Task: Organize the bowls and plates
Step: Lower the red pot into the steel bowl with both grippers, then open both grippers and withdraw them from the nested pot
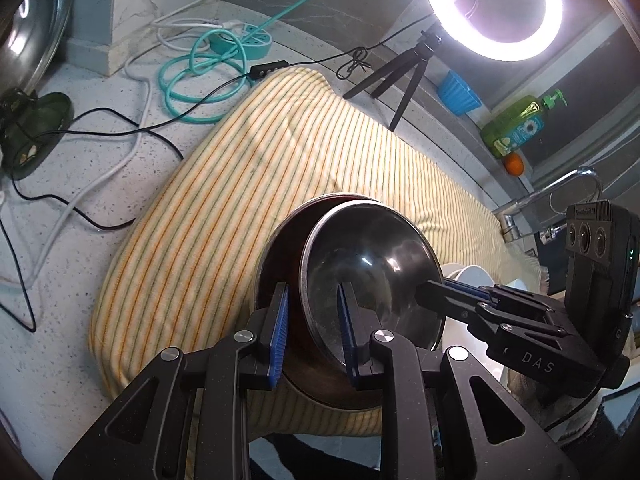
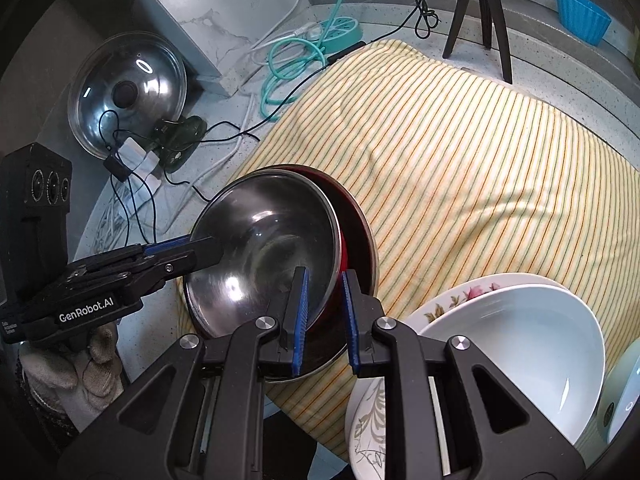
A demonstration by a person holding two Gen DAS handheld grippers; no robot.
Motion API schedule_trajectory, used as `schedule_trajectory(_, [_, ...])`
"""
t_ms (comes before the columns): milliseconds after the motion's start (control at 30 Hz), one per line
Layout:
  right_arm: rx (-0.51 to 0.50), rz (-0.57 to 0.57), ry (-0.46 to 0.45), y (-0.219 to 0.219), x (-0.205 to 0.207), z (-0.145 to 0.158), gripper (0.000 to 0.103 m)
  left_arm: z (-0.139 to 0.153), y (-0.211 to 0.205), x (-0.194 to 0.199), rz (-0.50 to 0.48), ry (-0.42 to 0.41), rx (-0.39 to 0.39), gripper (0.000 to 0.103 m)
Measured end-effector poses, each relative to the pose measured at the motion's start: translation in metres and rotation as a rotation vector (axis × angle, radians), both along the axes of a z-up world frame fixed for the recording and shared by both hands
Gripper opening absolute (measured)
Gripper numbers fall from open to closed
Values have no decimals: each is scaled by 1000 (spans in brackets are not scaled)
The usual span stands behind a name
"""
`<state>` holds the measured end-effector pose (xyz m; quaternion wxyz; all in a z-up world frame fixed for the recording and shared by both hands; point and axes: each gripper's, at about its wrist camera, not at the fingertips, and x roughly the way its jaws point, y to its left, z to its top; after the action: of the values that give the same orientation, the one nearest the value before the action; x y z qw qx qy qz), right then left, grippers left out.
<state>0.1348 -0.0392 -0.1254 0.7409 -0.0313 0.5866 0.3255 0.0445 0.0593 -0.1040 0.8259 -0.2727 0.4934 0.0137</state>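
A steel bowl [image 1: 372,276] [image 2: 264,240] sits tilted inside a larger bowl with a dark red inside [image 1: 280,256] [image 2: 356,224], on a yellow striped towel [image 1: 248,168] [image 2: 480,160]. My left gripper [image 1: 313,330] is shut on the steel bowl's near rim, one pad inside the bowl and one outside it. My right gripper [image 2: 325,320] is shut on the opposite rim the same way. Each gripper shows in the other's view: the right gripper [image 1: 440,292] at that bowl's right edge, the left gripper [image 2: 200,252] at its left edge.
A white bowl [image 2: 520,352] rests on floral plates [image 2: 472,292] at the towel's right end. A pot lid [image 2: 128,92], cables and a teal power strip [image 1: 240,40] lie to the left. A ring light on a tripod [image 1: 492,8], soap bottle [image 1: 516,124] and faucet [image 1: 560,188] stand behind.
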Motion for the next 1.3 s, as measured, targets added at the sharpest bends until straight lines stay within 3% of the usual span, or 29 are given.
schedule_trajectory(500, [-29,28,-9,4,-2,-5,20,-2,-2,3,-7,23,36,21])
schedule_trajectory(567, [-23,27,-11,3,-2,-5,23,-2,-1,3,-8,21,33,25])
schedule_trajectory(733, [15,24,-23,3,-3,3,48,3,-2,4,-4,5,42,26])
schedule_trajectory(867, [33,29,-41,2,-5,11,55,8,-2,3,-4,-9,38,30])
schedule_trajectory(933, [46,22,-45,0,-5,14,63,12,-2,4,-5,-17,32,35])
schedule_trajectory(967, [57,17,-45,-2,-5,15,65,13,-2,4,-5,-22,34,40])
schedule_trajectory(1100, [85,-4,-55,-11,-3,23,66,20,-3,5,-1,-37,39,43])
schedule_trajectory(1167, [99,-24,-61,-18,-2,28,70,23,-4,6,-1,-41,40,52])
schedule_trajectory(1300, [120,-74,-81,-39,1,38,76,29,-9,7,-7,-59,37,54])
